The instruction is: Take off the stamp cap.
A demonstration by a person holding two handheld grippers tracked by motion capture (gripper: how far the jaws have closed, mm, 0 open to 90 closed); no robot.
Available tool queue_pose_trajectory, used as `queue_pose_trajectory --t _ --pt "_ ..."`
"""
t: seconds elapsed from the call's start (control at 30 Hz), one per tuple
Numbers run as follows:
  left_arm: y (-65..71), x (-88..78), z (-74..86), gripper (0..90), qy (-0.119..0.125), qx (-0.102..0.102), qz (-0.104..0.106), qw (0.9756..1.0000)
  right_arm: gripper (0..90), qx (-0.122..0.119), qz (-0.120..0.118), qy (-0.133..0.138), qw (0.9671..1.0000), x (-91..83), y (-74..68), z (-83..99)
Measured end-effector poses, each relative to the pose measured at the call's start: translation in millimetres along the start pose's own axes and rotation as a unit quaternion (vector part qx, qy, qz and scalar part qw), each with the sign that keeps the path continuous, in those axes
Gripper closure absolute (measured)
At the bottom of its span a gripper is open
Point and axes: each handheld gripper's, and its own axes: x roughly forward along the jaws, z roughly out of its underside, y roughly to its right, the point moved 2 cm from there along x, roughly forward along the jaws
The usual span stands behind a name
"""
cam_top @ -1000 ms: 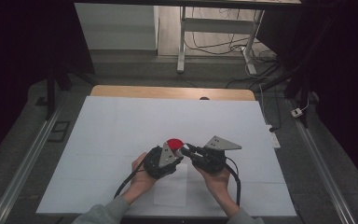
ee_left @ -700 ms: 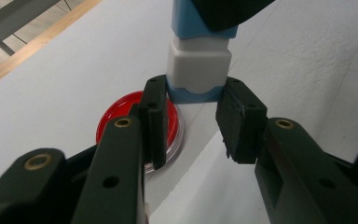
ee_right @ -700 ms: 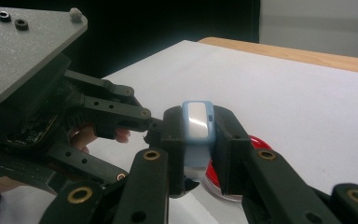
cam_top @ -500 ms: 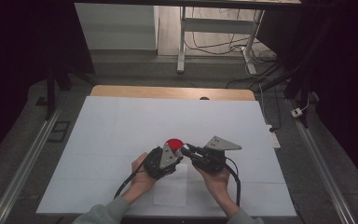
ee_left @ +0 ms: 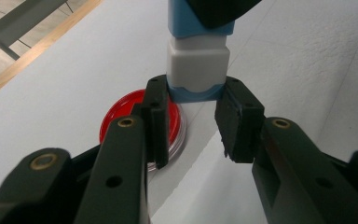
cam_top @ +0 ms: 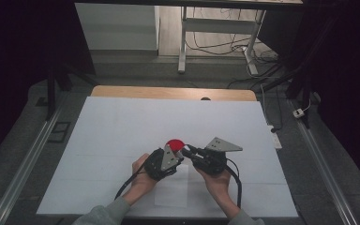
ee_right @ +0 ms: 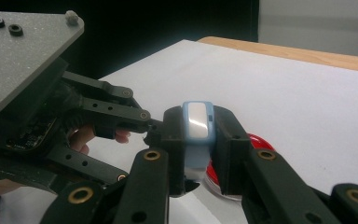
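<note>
A small blue-and-white block (ee_right: 198, 121) hangs just above the table, and both grippers are shut on it. My right gripper (ee_right: 198, 140) clamps its sides between its black pads (ee_right: 228, 140). My left gripper (ee_left: 198, 100) pinches the block's (ee_left: 197, 65) blue end from the opposite side. In the high view the left gripper (cam_top: 180, 151) and right gripper (cam_top: 187, 151) meet tip to tip near the table's middle front. A red round dish (cam_top: 173, 143) lies flat on the table right behind and under them; it is also in the left gripper view (ee_left: 121, 112).
The table has a white cover (cam_top: 122, 126) with a wooden strip (cam_top: 168, 92) along its far edge. A pale sheet of paper (cam_top: 173, 192) lies under the hands. Metal rails (cam_top: 23, 168) run along both sides, and cables lie on the floor beyond.
</note>
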Motion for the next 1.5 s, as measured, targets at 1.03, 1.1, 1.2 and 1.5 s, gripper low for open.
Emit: queue_pose_trajectory --t 1.03,1.1,1.2,1.5 --pt "1.2 0.1 1.4 65.8 0.003 0.008 -0.005 1.0 75.9 -0.003 0.008 0.007 0.9999 -0.3 -2.6 1.3" --pt "0.9 0.0 1.5 65.8 0.004 0.005 -0.003 1.0 75.9 -0.004 0.01 0.008 0.9999 -0.4 -3.0 1.3" --pt "1.2 0.0 1.5 65.8 0.004 0.007 -0.004 1.0 75.9 -0.006 0.011 0.008 0.9999 -0.4 -3.7 1.4" --pt "2.9 0.5 1.6 65.9 -0.001 0.017 -0.009 0.9998 75.9 -0.002 0.01 0.002 0.9999 -0.4 -3.1 1.0"
